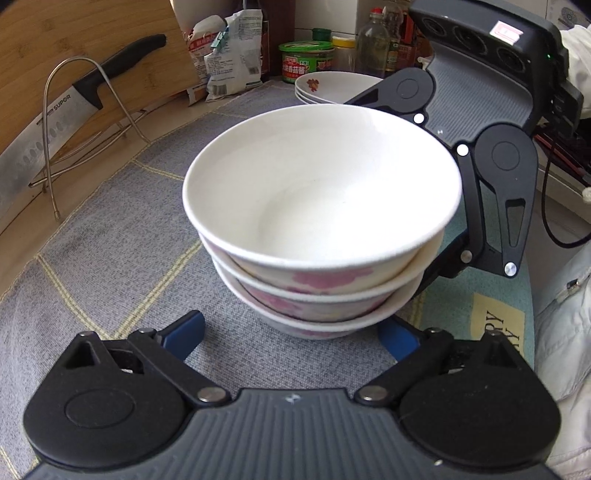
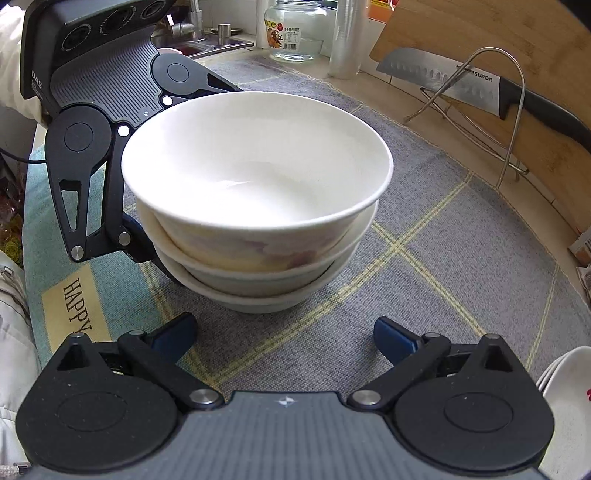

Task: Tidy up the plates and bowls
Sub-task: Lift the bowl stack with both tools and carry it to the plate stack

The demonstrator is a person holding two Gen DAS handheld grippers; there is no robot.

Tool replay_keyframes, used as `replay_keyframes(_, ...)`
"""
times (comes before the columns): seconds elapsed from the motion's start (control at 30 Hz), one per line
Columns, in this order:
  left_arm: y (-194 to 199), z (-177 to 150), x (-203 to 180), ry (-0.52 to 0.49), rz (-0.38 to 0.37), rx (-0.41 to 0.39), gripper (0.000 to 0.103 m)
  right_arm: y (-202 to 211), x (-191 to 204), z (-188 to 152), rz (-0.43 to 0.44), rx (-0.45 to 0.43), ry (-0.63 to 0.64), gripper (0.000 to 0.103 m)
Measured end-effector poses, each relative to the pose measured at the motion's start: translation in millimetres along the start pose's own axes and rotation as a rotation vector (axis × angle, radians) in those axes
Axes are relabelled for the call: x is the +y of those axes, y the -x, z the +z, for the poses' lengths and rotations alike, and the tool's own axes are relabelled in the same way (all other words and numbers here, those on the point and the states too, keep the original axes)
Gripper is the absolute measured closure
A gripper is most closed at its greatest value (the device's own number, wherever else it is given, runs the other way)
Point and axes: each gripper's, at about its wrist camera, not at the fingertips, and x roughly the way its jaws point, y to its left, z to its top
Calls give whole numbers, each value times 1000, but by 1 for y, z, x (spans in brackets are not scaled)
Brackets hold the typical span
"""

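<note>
A stack of three white bowls with pink flowers point(image 1: 321, 221) stands on the grey checked mat point(image 1: 110, 258). It also shows in the right wrist view point(image 2: 255, 192). My left gripper point(image 1: 291, 336) is open, its blue fingertips point(image 1: 184, 332) low on either side of the stack's base on the near side. My right gripper point(image 2: 284, 336) is open on the opposite side of the stack, its fingertips point(image 2: 391, 338) just short of the base. Each gripper's body shows behind the stack in the other view. A stack of white plates point(image 1: 332, 86) with a red flower sits at the back.
A cleaver point(image 1: 55, 114) rests in a wire rack point(image 1: 74, 122) against a wooden cutting board point(image 1: 92, 44). Jars, bottles and food packets point(image 1: 229, 48) line the back. A glass jar point(image 2: 295, 29) and sink tap stand behind. A "HAPPY" cloth point(image 2: 77, 302) lies beside the mat.
</note>
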Motion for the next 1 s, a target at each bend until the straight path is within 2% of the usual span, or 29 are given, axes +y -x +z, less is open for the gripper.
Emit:
replay_keyframes(0.1, 3, 3, 2, -36, -24, 6, 12, 0, 0, 5, 13, -5, 46, 2)
replay_keyframes(0.3, 11, 11, 3, -80, -70, 10, 13, 4, -3, 14, 65, -11, 97, 12)
replay_keyframes(0.5, 10, 16, 7, -93, -111, 21, 19, 4, -6, 15, 112, -8, 107, 20)
replay_keyframes(0.77, 8, 17, 9, -92, -142, 27, 24, 4, -6, 19, 130, -4, 108, 20)
replay_keyframes(1.0, 7, 18, 11, -95, -155, 34, 24, 1, -7, 21, 126, 2, 101, 20)
